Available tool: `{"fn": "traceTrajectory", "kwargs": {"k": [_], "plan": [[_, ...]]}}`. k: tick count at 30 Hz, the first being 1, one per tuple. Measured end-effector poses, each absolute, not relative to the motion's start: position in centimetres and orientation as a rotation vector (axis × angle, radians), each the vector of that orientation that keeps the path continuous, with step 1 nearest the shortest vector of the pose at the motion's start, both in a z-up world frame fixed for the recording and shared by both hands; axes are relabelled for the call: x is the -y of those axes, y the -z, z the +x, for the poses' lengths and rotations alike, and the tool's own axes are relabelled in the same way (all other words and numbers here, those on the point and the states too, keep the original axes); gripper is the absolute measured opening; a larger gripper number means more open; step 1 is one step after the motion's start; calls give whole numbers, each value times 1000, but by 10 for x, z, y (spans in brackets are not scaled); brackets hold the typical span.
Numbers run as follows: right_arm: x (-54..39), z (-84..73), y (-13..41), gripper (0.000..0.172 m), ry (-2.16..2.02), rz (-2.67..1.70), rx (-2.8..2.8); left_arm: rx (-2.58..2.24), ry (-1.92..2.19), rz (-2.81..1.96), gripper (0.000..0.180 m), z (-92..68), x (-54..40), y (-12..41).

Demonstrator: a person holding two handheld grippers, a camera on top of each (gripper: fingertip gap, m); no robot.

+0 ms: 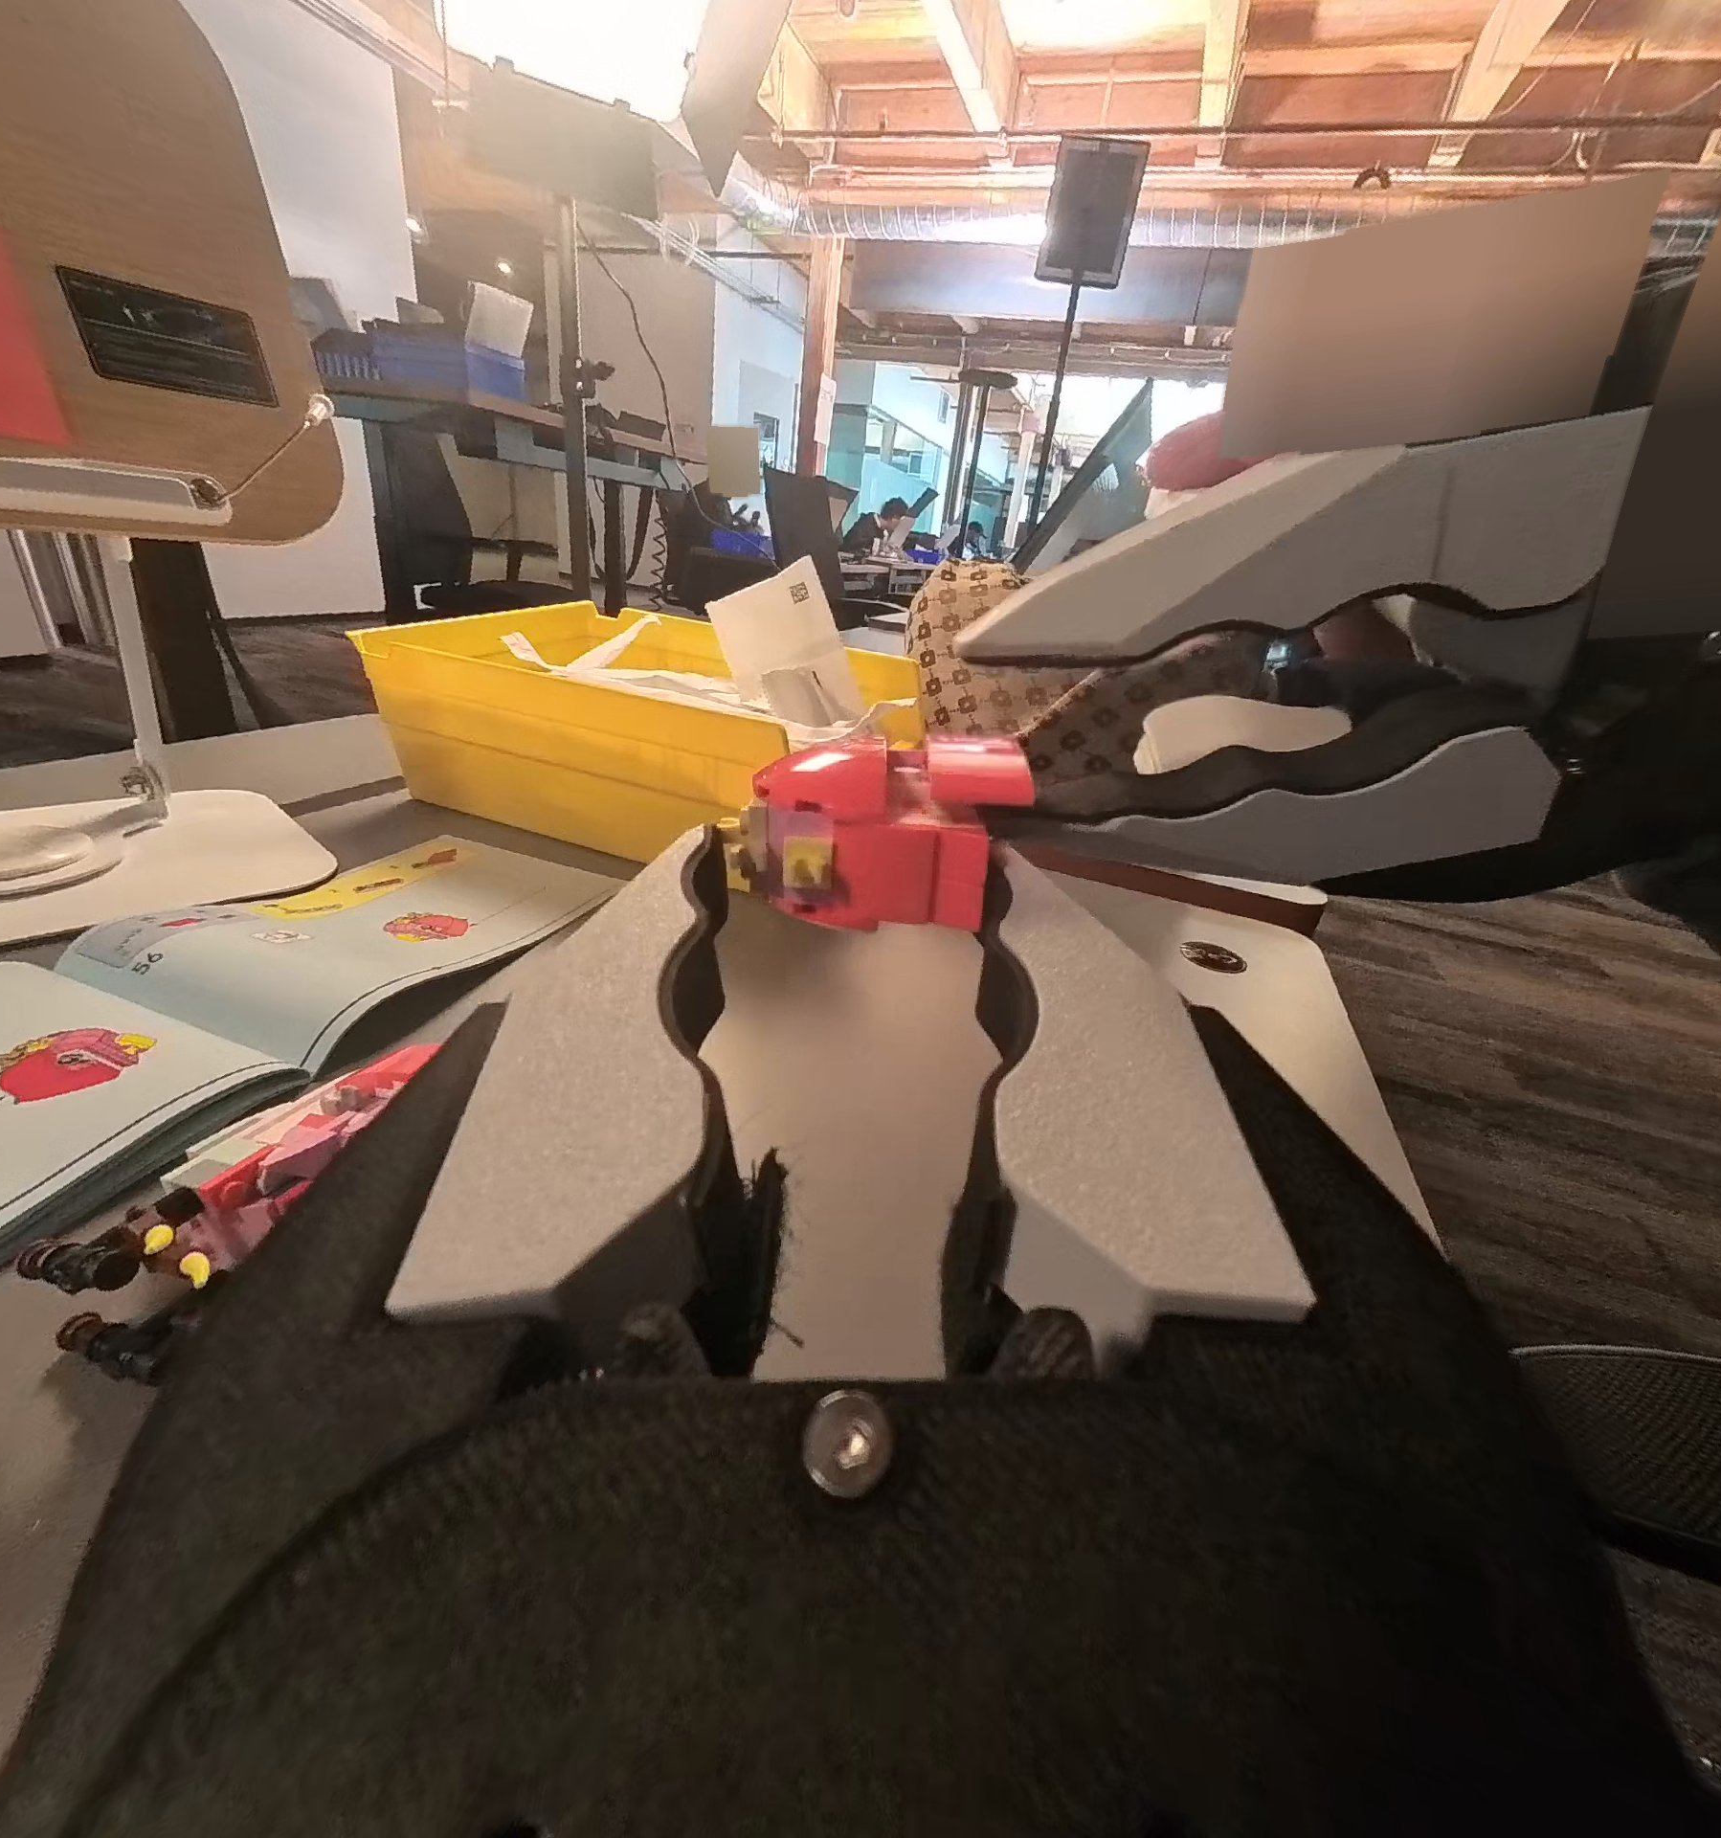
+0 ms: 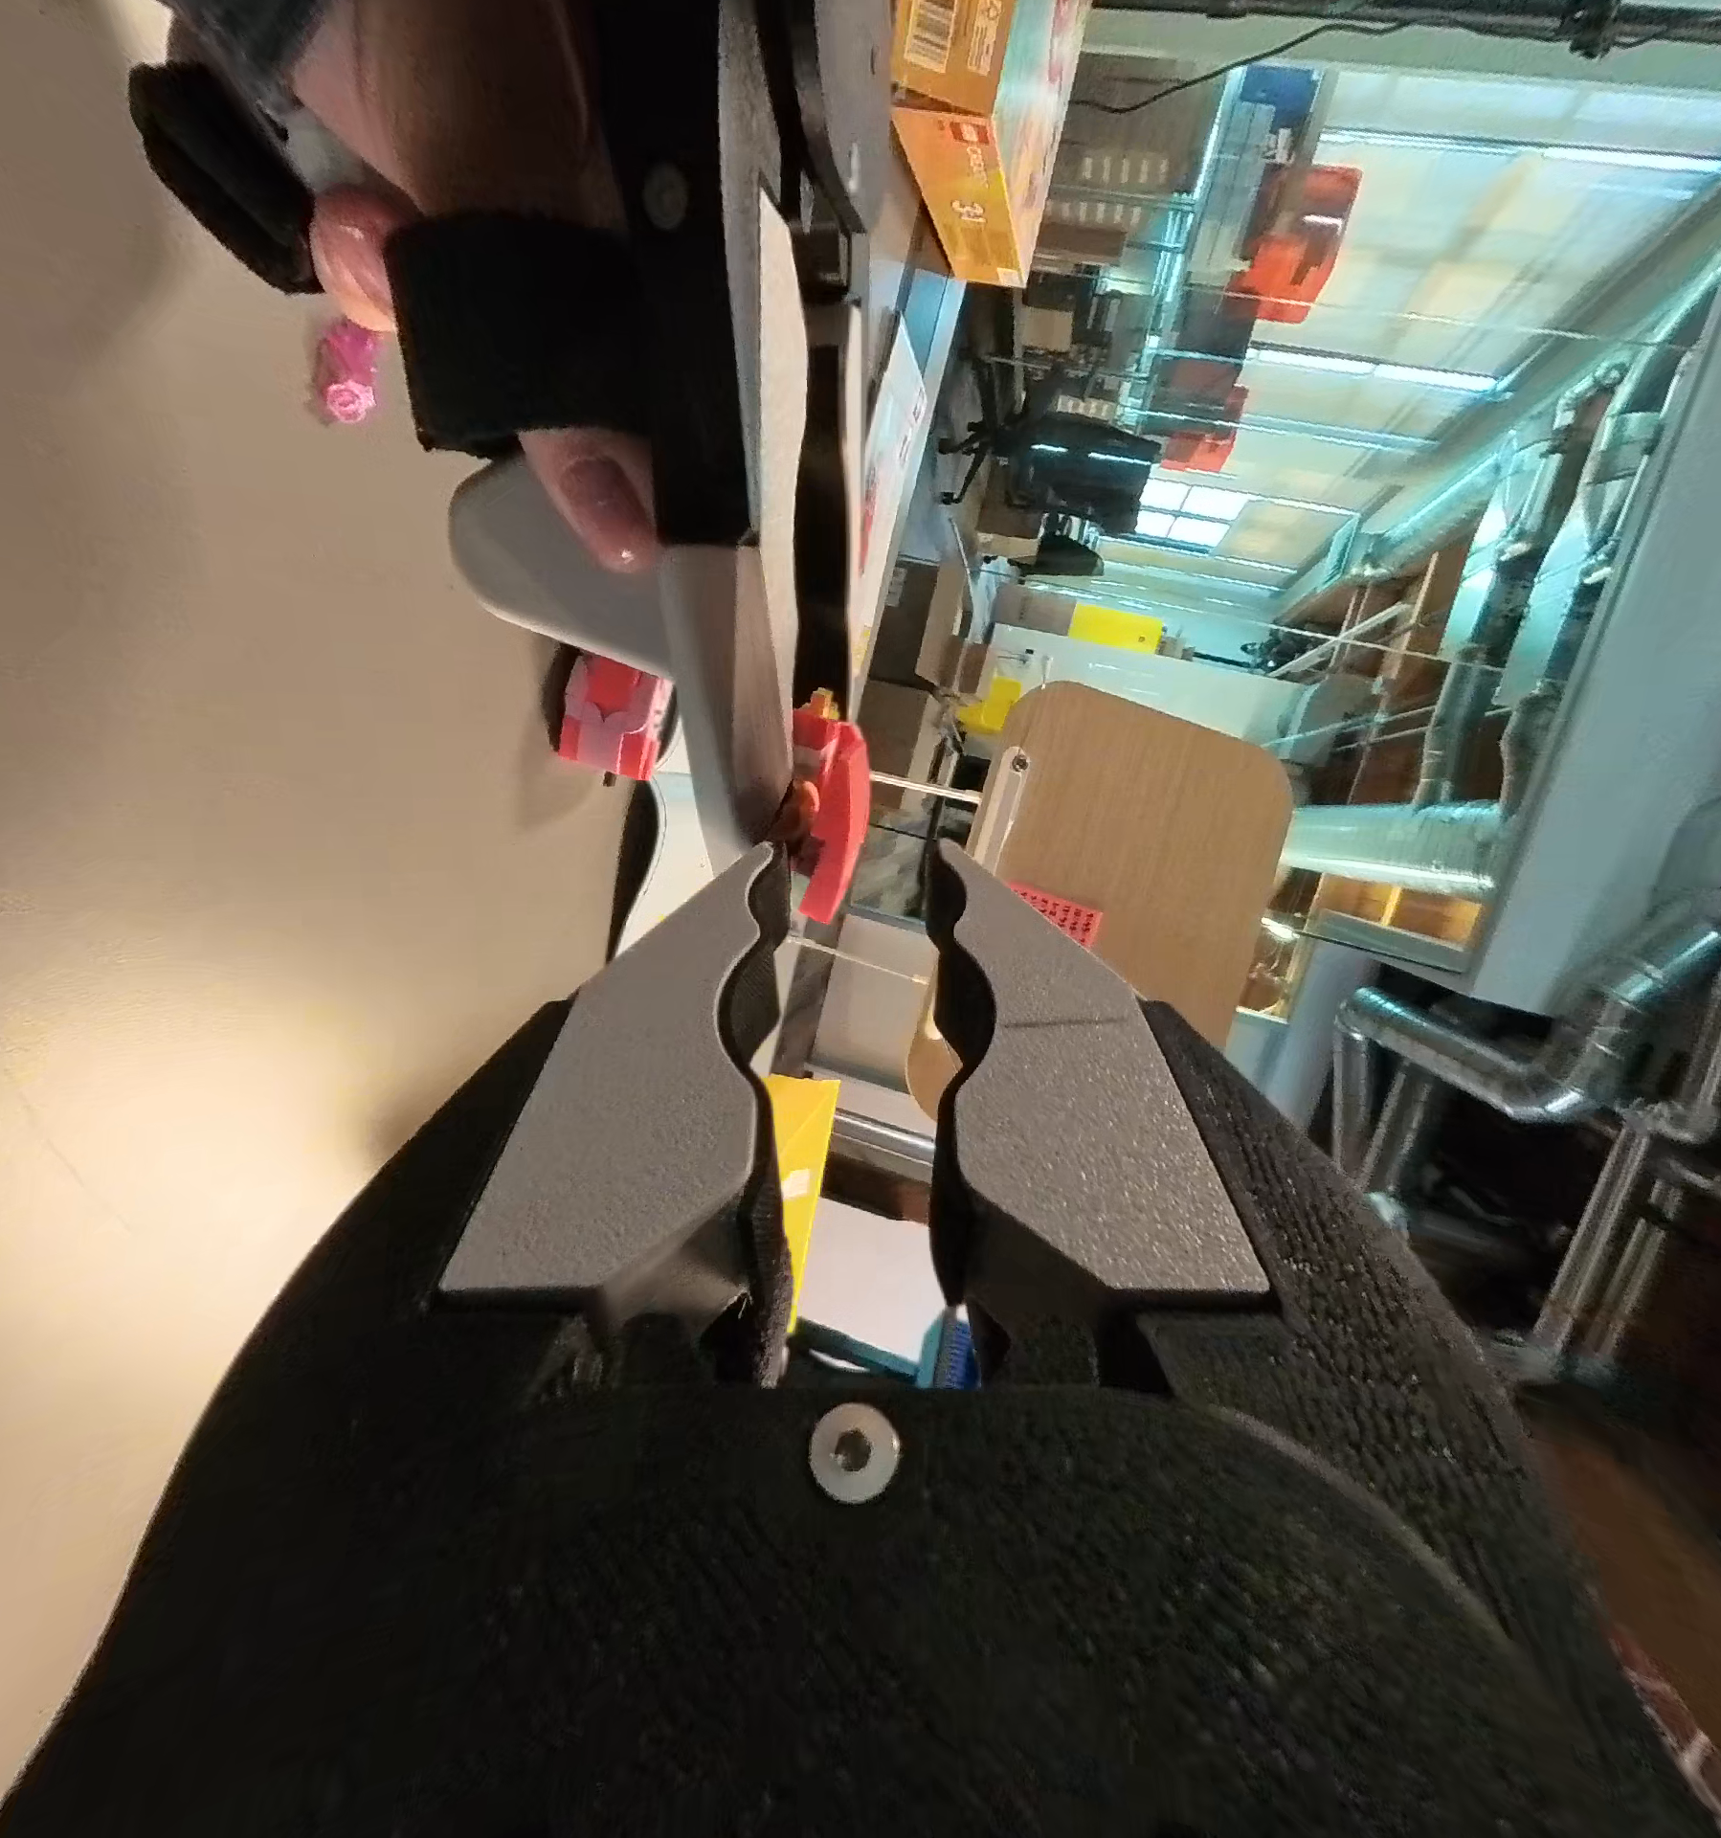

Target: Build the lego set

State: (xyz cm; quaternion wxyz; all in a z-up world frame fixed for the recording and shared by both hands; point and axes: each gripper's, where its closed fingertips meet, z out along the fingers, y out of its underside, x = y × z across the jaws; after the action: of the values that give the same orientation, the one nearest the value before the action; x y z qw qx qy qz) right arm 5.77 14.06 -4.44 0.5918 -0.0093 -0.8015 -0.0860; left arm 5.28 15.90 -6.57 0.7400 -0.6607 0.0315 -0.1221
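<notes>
Desk (image 1: 240, 766), grey, carries everything here: a yellow bin (image 1: 578, 716) of crumpled white paper at the back, a wooden-faced stand (image 1: 141, 298) on a white foot to the left, an open instruction booklet (image 1: 190, 995) in front, and a pink brick piece (image 1: 310, 1144) lying beside it. The left claw (image 1: 852, 885) is closed on a small red brick model (image 1: 866, 845), both fingertips pressed against its sides, lifted clear above the desk. The right claw (image 2: 857, 885) comes in from the right with its jaws parted, gripping nothing; its lower finger sits just beside the model's red top plate.
</notes>
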Motion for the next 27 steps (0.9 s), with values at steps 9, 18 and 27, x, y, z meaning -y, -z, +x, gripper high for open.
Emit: {"fn": "traceTrajectory", "kwargs": {"k": [9, 18, 27], "plan": [[-139, 62, 42, 15, 172, -56, 1893, -80, 285, -1450, 48, 56, -159, 65], [-140, 61, 42, 7, 208, -47, 1906, -94, 291, -1447, 48, 58, -158, 65], [-137, 63, 48, 17, 172, -62, 1947, -74, 329, -1439, 48, 57, -158, 64]]}}
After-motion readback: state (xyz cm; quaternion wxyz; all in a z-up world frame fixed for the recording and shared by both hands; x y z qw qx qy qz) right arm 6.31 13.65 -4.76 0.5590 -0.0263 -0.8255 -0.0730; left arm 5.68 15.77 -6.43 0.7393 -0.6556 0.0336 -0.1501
